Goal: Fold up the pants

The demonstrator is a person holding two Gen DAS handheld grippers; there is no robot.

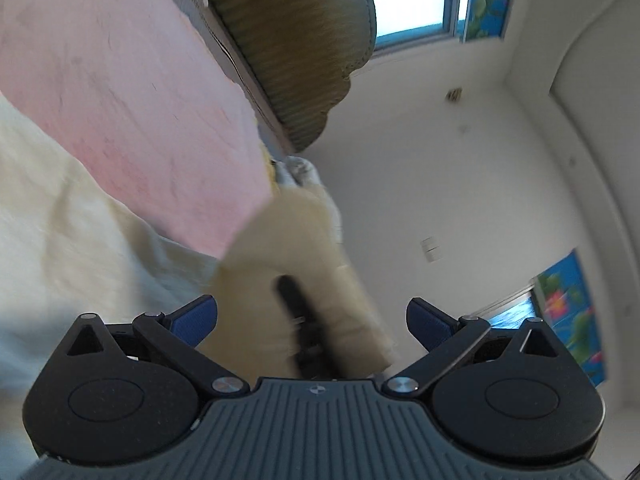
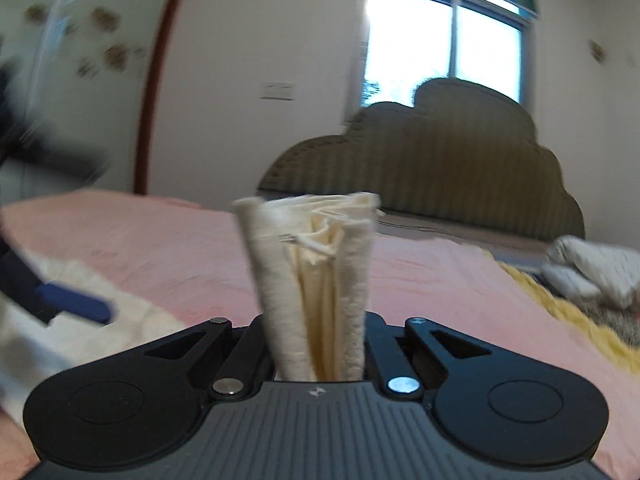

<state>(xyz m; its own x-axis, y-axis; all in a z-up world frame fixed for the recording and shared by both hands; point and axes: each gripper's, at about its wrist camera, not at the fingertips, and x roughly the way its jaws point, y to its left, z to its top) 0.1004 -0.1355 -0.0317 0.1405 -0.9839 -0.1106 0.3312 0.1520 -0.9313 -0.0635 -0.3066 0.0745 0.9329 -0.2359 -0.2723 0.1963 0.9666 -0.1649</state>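
Note:
The cream pants (image 2: 316,280) are bunched upright between my right gripper's jaws (image 2: 318,344), which are shut on the ribbed waistband. More of the cream fabric (image 1: 60,224) lies spread on the pink bed sheet (image 1: 120,80) in the left wrist view. My left gripper (image 1: 312,316) is open, its blue pads (image 1: 198,316) wide apart and empty. A raised part of the pants and the dark, blurred right gripper (image 1: 300,320) show just ahead of it. The left gripper's blue pad (image 2: 76,304) shows at the left of the right wrist view.
An olive cloud-shaped headboard (image 2: 440,160) stands at the far end of the bed. A yellow blanket (image 2: 568,312) and white-grey bundle (image 2: 592,272) lie at the right. White walls, a window (image 2: 440,40) and a door frame (image 2: 156,80) lie beyond.

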